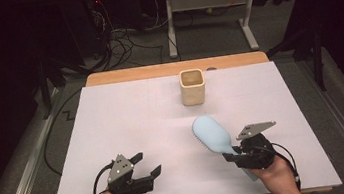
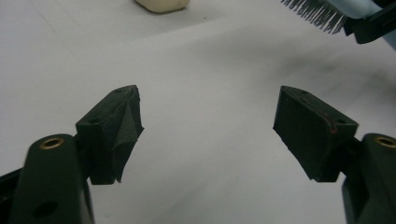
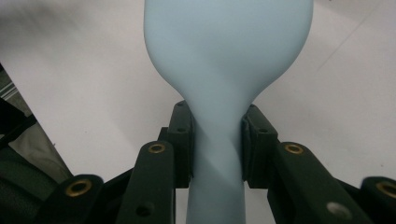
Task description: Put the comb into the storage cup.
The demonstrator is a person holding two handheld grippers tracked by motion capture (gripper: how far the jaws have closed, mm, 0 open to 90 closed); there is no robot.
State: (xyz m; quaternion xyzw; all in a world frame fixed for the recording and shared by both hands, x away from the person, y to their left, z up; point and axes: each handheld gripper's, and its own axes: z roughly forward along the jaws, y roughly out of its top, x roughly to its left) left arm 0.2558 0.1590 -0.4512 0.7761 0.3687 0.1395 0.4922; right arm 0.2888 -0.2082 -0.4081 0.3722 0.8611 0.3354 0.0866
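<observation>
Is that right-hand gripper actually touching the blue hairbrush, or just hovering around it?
Touching. In the right gripper view, the right gripper has both black pads pressed against the narrow neck of the blue hairbrush, with no gap on either side.

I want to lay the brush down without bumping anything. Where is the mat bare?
The widest bare stretch of the white mat runs left of the beige cup, down to the open left gripper. The right edge is bare too. It is tighter between the cup and the blue hairbrush in the right gripper.
</observation>
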